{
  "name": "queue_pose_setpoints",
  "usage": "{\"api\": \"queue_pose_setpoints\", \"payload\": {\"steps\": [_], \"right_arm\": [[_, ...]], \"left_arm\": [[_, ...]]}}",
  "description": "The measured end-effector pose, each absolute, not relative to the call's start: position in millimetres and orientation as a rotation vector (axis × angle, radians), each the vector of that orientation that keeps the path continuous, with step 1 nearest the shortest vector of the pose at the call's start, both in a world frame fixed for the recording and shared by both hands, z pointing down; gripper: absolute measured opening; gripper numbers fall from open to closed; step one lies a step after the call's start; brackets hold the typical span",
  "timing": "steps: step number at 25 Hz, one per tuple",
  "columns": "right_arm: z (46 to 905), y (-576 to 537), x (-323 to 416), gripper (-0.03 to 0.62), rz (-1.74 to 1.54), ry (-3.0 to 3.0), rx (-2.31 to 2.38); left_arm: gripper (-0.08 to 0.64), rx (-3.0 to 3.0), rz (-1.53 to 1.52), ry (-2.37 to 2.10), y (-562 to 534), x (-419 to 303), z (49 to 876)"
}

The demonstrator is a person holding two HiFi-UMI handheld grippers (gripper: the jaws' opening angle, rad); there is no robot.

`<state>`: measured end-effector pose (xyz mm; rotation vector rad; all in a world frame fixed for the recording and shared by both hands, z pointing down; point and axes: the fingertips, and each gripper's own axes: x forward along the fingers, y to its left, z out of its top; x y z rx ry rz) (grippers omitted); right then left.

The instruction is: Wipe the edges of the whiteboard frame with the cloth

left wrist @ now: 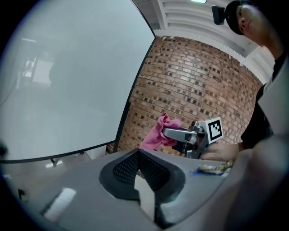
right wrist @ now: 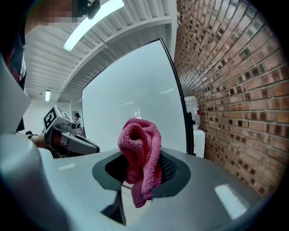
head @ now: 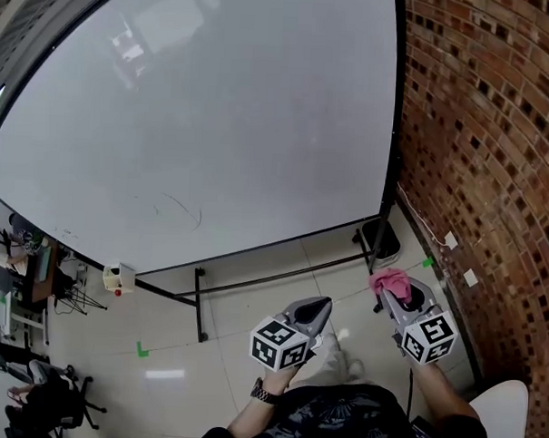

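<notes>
The whiteboard (head: 197,110) fills the head view, and its black frame (head: 393,101) runs down the right side next to the brick wall. A pink cloth (head: 391,281) is bunched in my right gripper (head: 392,295), which is shut on it low down, near the board's bottom right corner. In the right gripper view the cloth (right wrist: 140,153) stands up out of the jaws, with the frame's right edge (right wrist: 181,113) behind it. My left gripper (head: 317,307) is shut with nothing in it, just left of the right one. In the left gripper view the cloth (left wrist: 158,132) shows beyond the frame edge (left wrist: 131,97).
A brick wall (head: 487,132) stands close on the right. The board's black stand legs (head: 200,306) reach over the tiled floor, with a round black object (head: 383,238) by the right leg. A small white and yellow box (head: 118,277) sits at the left. Chairs and seated people (head: 19,248) are at the far left.
</notes>
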<state>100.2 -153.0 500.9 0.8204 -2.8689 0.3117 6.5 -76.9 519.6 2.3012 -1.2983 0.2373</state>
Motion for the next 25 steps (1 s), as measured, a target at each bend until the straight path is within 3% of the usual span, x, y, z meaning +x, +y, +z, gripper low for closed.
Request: {"api": "queue_pose_setpoints", "payload": {"steps": [11, 25], "right_arm": [[545, -252, 70, 0.121, 0.388, -2.742, 0.849], [644, -402, 65, 0.121, 0.504, -2.714, 0.603]], "left_arm": [[0.0, 2.429, 0.365, -1.098, -187, 23, 538], [0.0, 2.196, 0.466, -1.221, -338, 37, 627]]}}
